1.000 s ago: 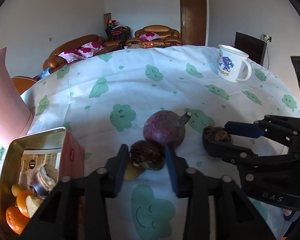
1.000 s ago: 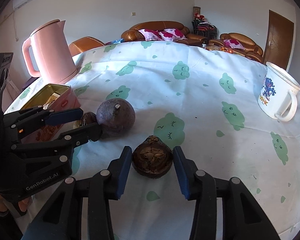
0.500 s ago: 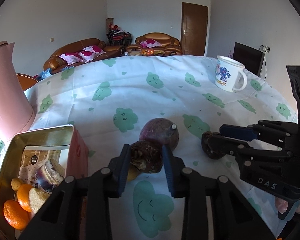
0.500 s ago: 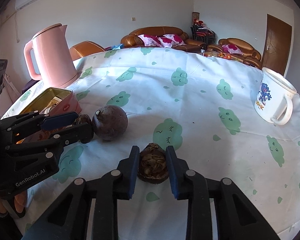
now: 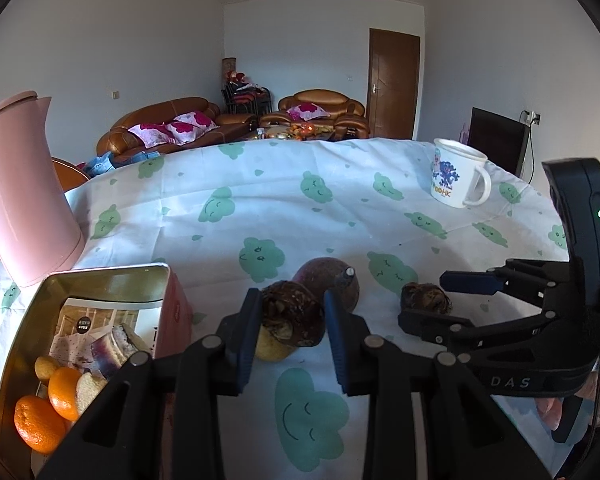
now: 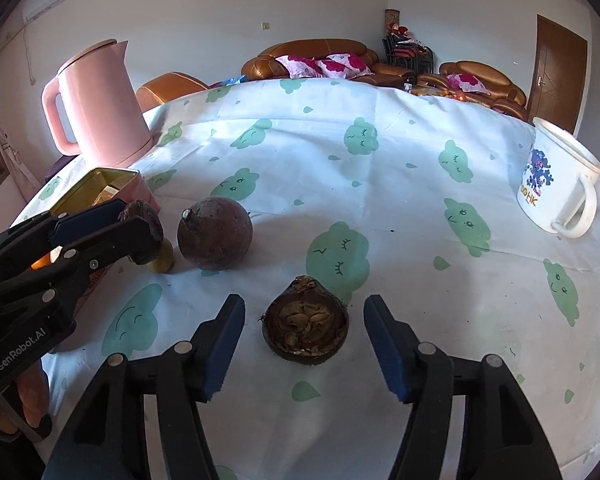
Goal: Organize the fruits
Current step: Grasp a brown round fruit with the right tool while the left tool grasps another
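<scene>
Right gripper (image 6: 304, 344) opening, releasing dried husk (image 6: 306, 330) gripped moments ago; left gripper (image 5: 290, 334) pinching brown fruit (image 5: 294, 318), lifting toward tin (image 5: 104, 276).

White walls, brown leather sofas (image 5: 168, 128) with floral cushions, a wooden door (image 5: 394, 84).

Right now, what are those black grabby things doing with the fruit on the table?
A person is sorting fruit. The left tool is shut on a dark brown fruit and holds it beside the open tin of oranges. The right tool is opening around a broken brown husk lying on the tablecloth.
</scene>
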The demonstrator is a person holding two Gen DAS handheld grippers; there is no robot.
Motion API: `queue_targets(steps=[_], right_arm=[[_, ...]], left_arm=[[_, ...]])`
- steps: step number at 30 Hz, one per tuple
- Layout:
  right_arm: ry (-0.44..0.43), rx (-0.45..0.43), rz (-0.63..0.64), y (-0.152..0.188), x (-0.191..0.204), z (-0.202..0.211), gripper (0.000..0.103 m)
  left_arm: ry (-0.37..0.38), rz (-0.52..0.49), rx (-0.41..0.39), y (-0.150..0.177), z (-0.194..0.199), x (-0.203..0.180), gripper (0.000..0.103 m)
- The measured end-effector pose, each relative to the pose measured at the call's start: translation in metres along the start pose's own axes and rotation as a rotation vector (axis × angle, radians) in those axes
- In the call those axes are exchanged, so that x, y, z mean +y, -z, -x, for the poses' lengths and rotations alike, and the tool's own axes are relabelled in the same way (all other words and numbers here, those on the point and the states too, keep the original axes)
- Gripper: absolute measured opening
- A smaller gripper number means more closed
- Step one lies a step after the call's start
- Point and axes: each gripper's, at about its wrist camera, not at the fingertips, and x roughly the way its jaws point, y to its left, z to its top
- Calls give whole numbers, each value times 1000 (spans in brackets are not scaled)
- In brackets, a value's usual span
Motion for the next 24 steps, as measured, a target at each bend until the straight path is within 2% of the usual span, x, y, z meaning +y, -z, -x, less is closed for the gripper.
queue_targets(steps=[1,7,24], right_arm=[[-1,12,-4,-1,-1,-4,47],[4,-9,7,0,1,-1,46],[28,-180,31,2,6,29,46]], left_arm=[[0,3,-3,0,0,0,33],[6,24,-27,1,5,4,33],[-27,13,-110,3,22,1,33]])
